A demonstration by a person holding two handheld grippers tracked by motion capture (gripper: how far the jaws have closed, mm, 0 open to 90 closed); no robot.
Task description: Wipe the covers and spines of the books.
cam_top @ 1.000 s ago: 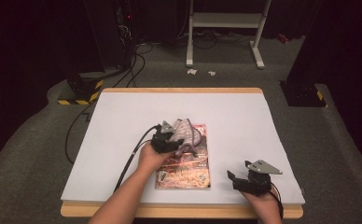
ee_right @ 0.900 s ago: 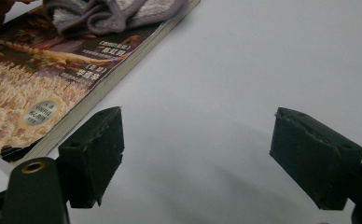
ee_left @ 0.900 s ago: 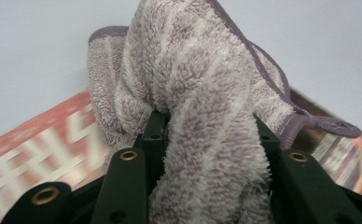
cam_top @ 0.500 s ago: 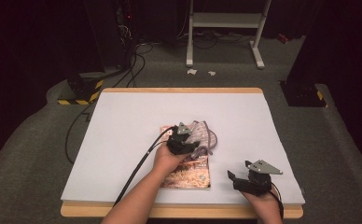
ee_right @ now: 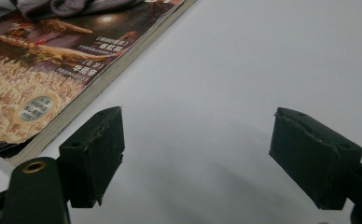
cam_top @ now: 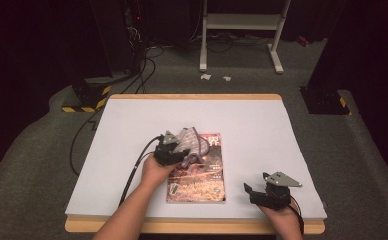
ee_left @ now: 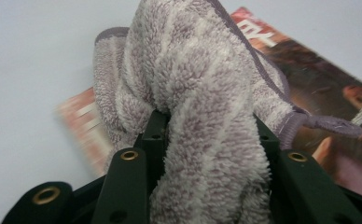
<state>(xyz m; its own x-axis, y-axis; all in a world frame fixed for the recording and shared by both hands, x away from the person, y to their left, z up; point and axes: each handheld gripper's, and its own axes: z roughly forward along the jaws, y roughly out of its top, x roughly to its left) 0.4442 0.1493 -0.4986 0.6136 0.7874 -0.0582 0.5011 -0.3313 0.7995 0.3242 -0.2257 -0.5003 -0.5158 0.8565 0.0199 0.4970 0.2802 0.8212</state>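
Since half a second ago the left gripper (cam_top: 176, 150) has drawn the towel (cam_top: 191, 142) back toward the book's (cam_top: 199, 172) upper left corner. Its jaws are clamped on the bunched towel, which lies on the book. The right gripper (cam_top: 254, 192) rests on the table (cam_top: 132, 125) near the book, jaws spread wide with nothing between them

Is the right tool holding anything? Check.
No, the right tool has its jaws wide apart over the bare white table, beside the magazine.

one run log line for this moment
left gripper: shut on towel | towel: over magazine | right gripper: open, beside magazine
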